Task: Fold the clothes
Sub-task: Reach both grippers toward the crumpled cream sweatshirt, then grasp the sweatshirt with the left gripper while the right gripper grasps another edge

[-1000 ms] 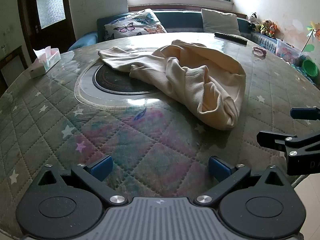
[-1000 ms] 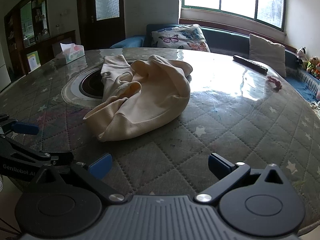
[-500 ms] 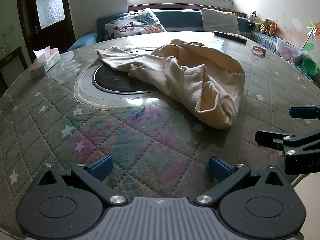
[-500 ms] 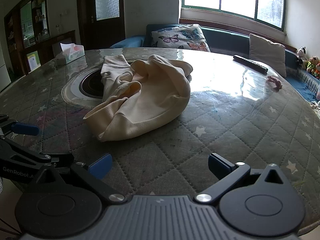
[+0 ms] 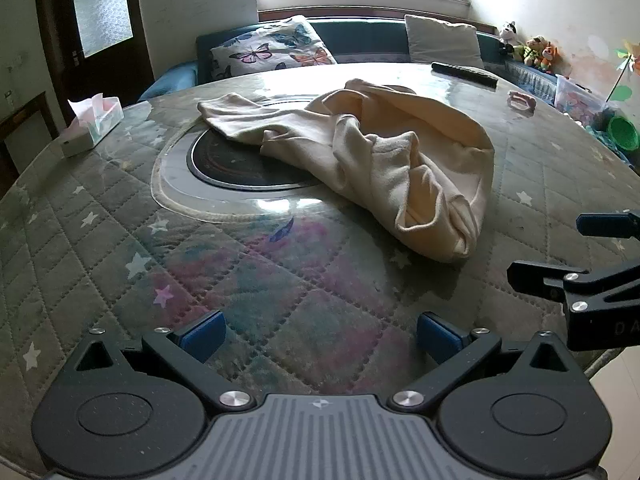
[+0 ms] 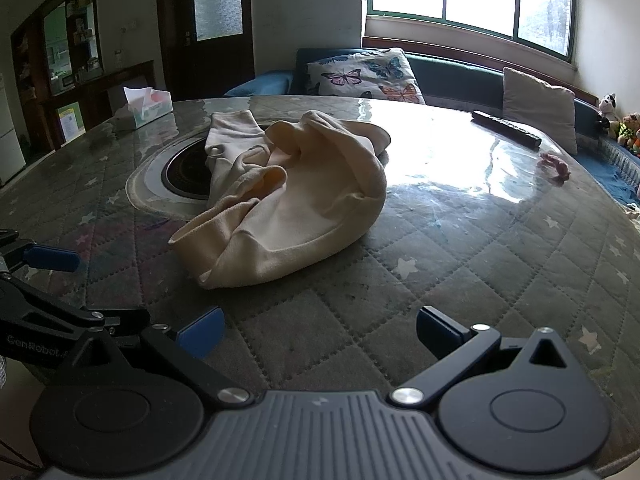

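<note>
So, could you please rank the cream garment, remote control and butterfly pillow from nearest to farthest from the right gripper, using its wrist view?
From the right gripper:
1. cream garment, ahead, slightly left.
2. remote control, far right.
3. butterfly pillow, on the sofa beyond the table.

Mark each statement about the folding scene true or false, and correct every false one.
1. The cream garment lies neatly folded. False: it sits in a crumpled heap on the table.
2. Both the left gripper and the right gripper are open and hold nothing. True.
3. The garment partly covers the round black plate set into the table. True.
4. The tissue box rests on top of the garment. False: it stands apart, near the table's edge.
5. A remote control lies on the far side of the table. True.
</note>
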A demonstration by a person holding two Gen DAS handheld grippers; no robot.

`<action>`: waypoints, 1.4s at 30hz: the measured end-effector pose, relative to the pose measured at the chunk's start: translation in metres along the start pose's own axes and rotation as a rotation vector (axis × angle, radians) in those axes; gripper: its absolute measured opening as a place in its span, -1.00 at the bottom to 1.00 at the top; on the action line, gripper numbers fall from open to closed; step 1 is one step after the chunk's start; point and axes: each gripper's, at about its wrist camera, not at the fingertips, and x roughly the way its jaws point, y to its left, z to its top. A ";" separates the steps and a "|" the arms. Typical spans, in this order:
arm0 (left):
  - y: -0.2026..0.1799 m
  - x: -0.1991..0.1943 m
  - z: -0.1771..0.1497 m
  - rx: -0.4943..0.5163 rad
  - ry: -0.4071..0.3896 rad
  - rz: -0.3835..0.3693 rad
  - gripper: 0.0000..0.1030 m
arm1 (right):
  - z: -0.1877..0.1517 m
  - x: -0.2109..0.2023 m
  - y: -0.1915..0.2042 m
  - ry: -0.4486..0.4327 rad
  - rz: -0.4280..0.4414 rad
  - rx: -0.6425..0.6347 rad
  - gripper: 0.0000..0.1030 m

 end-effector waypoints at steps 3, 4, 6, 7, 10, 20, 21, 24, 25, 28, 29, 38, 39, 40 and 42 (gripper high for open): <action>0.000 0.000 0.001 0.000 0.000 0.000 1.00 | 0.002 0.001 0.000 0.000 0.003 -0.002 1.00; 0.000 0.001 0.002 0.001 0.000 -0.002 1.00 | 0.003 0.002 0.000 0.000 0.003 -0.002 1.00; 0.001 0.001 0.004 0.002 -0.001 -0.004 1.00 | 0.003 0.003 0.000 0.000 0.003 -0.001 1.00; 0.001 0.002 0.005 0.002 -0.001 -0.005 1.00 | 0.003 0.003 0.000 0.000 0.004 -0.001 1.00; 0.003 0.004 0.008 -0.002 -0.001 -0.004 1.00 | 0.005 0.005 -0.001 0.004 0.004 0.000 1.00; 0.014 0.010 0.024 -0.025 -0.013 0.009 1.00 | 0.017 0.016 -0.008 0.011 0.024 0.002 1.00; 0.016 0.011 0.026 -0.029 -0.016 0.009 1.00 | 0.020 0.017 -0.010 0.010 0.027 0.004 1.00; 0.021 0.013 0.033 -0.044 -0.021 0.014 1.00 | 0.031 0.024 -0.015 0.008 0.033 0.007 1.00; 0.023 0.015 0.036 -0.049 -0.023 0.015 1.00 | 0.035 0.026 -0.017 0.003 0.029 0.005 1.00; 0.028 0.018 0.043 -0.062 -0.027 0.014 1.00 | 0.051 0.032 -0.023 -0.018 0.030 0.002 0.98; 0.030 0.019 0.047 -0.064 -0.029 0.012 1.00 | 0.055 0.033 -0.025 -0.024 0.032 0.003 0.96; 0.034 0.032 0.086 -0.070 -0.077 -0.034 0.98 | 0.106 0.078 -0.039 -0.042 0.019 -0.024 0.65; 0.034 0.034 0.091 -0.070 -0.081 -0.041 0.97 | 0.112 0.085 -0.040 -0.039 0.020 -0.030 0.62; 0.033 0.037 0.096 -0.067 -0.084 -0.045 0.94 | 0.115 0.092 -0.041 -0.033 0.022 -0.033 0.54; 0.031 0.044 0.107 -0.054 -0.090 -0.051 0.88 | 0.123 0.105 -0.041 -0.019 0.030 -0.041 0.41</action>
